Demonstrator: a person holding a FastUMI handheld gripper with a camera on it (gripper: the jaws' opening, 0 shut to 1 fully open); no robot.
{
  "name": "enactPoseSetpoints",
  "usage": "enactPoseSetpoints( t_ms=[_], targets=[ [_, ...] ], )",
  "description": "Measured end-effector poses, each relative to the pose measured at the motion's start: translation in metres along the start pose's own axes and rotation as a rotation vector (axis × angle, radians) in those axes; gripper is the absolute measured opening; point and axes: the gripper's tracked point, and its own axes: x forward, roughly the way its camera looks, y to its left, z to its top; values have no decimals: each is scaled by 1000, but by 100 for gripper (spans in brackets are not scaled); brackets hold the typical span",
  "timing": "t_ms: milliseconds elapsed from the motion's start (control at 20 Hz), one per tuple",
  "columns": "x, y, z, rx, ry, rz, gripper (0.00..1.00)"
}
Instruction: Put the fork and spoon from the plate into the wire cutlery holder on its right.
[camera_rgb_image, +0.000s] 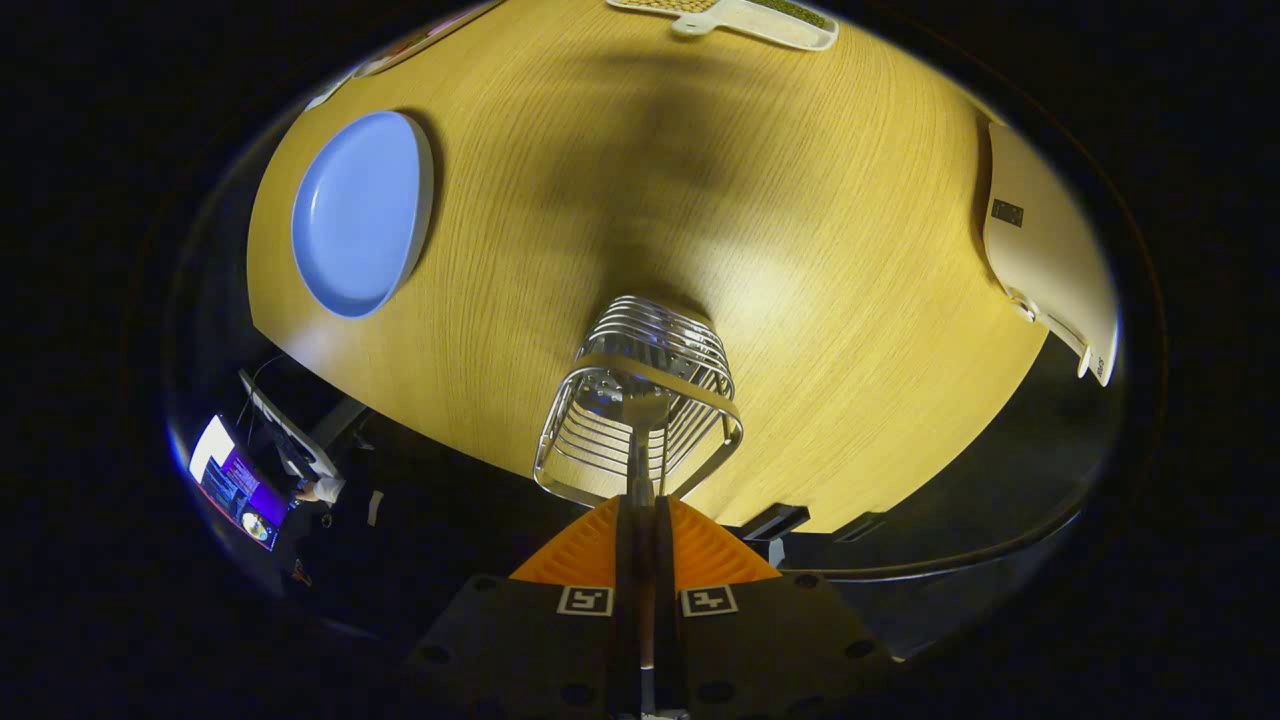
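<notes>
Between the fingers of the gripper (640, 515) there's a thin metal handle (638, 470), pinched tight, with the two fingers pressed nearly together on it. I can't tell if it's the fork or the spoon, since the business end is down in the wire holder (640, 410). That handle runs straight out along the fingers, so its long axis points right into the holder's open mouth, which sits just ahead of the fingertips near the table (800, 250) edge. Looks to me like the piece is already partway inside, so the next move is probably just letting go cleanly without tipping the holder. Off to the left of the holder, well apart, is the blue plate (360, 215), and it looks bare from here.
</notes>
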Motion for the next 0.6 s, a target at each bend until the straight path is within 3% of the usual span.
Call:
enactPoseSetpoints(
  t_ms=[250, 300, 500, 600],
  targets=[
    [-7, 3, 3, 13, -150, 41, 16],
    [-12, 4, 5, 16, -204, 51, 24],
    [-43, 17, 4, 72, -488, 112, 34],
    [-63, 14, 2, 83, -669, 76, 42]
  ],
)
